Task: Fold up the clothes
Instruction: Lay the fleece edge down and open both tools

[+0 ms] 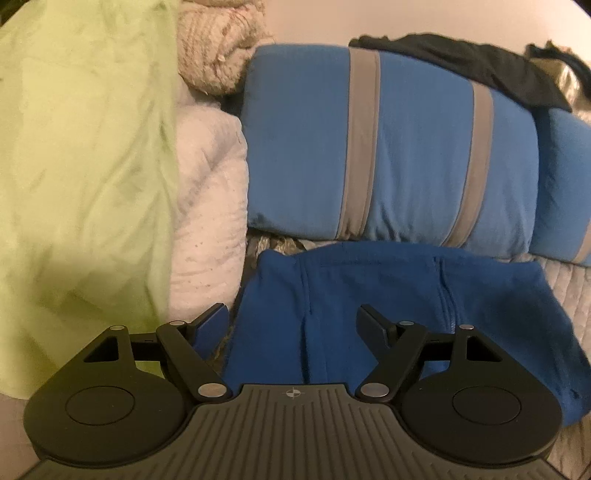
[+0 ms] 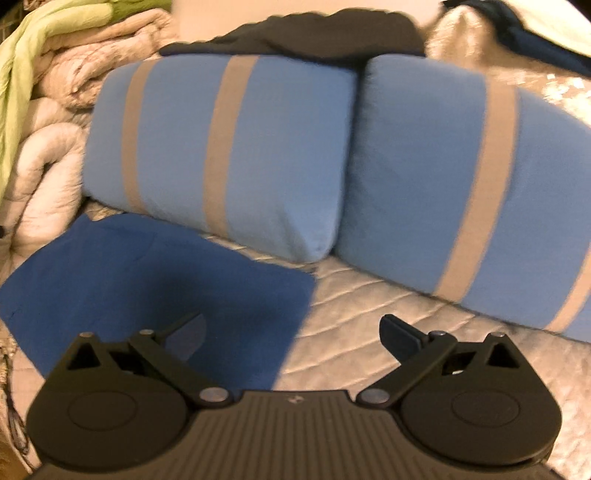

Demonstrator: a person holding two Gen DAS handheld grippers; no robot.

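We hold both the left claw (image 1: 291, 325) and right claw (image 2: 293, 332) spread over the soft, light, floppy blue garment (image 1: 369, 295), best pinched at its 12 o'clock hem.

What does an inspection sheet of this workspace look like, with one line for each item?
Surface: quilted pale bedcover, bare to the right of the garment.
Job's things: dark blue garment lies flat on the bedcover, in front of the pillows.
Clutter: two blue pillows with grey stripes; black cloth on top of them; light green fabric and pale quilts at the left.
Grippers: left hand-held gripper open over the garment; right hand-held gripper open over its right edge; neither holds anything.
Cables: nothing seen.
Surroundings: pale wall behind the pillows, otherwise nothing seen.
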